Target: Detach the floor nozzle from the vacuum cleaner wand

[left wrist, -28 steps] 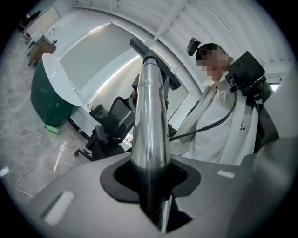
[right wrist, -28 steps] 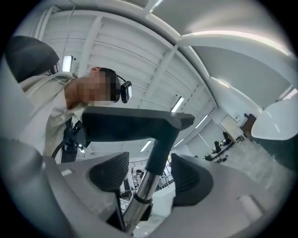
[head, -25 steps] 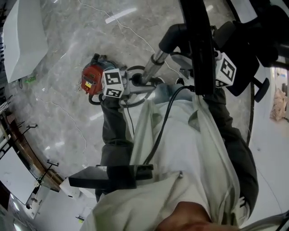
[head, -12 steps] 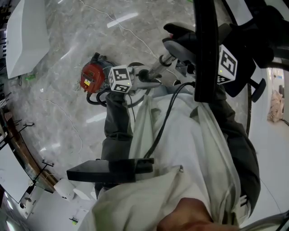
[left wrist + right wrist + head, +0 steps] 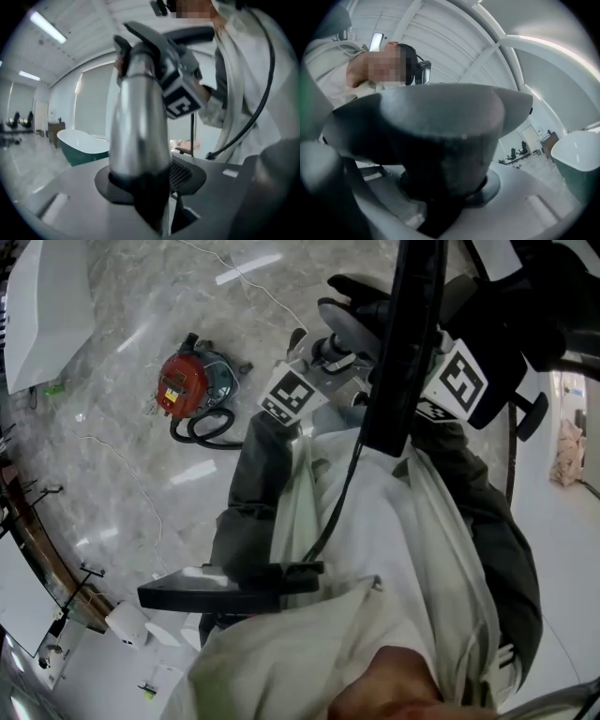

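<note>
Left gripper (image 5: 157, 180), jaws opening, pads easing off the silver wand (image 5: 138, 122) lodged between them. Right gripper (image 5: 445, 187), jaws closing, clamped on the dark floor nozzle (image 5: 436, 126), held up off the ground before a person's pale top (image 5: 375, 549), wand running up into it. Below on the marble floor (image 5: 141, 324), 1 red vacuum cleaner (image 5: 183, 385) with black hose (image 5: 202, 427) looped beside it, well apart from both tools.
</note>
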Demonstrator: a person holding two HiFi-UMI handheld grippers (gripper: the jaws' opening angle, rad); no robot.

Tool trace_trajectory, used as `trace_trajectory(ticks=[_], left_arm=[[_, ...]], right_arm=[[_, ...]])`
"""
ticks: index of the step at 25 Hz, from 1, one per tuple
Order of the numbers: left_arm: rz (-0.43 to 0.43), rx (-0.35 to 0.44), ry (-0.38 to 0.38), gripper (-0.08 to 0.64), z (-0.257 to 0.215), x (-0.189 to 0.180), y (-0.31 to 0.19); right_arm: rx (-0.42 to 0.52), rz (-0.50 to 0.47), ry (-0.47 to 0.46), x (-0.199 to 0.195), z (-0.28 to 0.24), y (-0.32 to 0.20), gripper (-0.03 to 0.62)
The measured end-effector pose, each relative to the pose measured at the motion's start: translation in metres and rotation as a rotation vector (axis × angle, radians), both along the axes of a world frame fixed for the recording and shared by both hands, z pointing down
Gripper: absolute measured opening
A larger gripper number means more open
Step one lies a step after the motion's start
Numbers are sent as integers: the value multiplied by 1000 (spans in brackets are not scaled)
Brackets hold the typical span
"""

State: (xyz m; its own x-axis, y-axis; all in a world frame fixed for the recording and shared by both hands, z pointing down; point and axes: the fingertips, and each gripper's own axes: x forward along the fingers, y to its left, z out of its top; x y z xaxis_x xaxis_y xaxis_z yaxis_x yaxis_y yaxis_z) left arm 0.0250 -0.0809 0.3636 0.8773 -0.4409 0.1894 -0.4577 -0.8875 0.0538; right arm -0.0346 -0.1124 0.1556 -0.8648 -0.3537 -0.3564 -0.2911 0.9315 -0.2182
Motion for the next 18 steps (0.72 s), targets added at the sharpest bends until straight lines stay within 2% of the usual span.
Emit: trace_trajectory(ticks=[1,2,6,9,12,14,18], left_arm=[[-22,26,-42,171,3,7,-5],[-35,31,-51,62,4,13,-9],[-19,-11,-56,52,2,20,-13],[-26,-7,-135,52,8,20,-7],[-18,-1,-199,52,12,17,4],[-19,-14,-206,52,12,10,9],[-69,-31,-202,52,8,-9,15]], right_arm=[[8,9,17,0,-1,0,103],[14,16,32,2,-2,0,103],[61,-6,69,11,-1,-3,117],[131,-67,113,23,7,11,148],[195,-99,210,36,20,30,192],[217,-111,266,37,29,36,217],[210,-102,308,35,36,44,241]])
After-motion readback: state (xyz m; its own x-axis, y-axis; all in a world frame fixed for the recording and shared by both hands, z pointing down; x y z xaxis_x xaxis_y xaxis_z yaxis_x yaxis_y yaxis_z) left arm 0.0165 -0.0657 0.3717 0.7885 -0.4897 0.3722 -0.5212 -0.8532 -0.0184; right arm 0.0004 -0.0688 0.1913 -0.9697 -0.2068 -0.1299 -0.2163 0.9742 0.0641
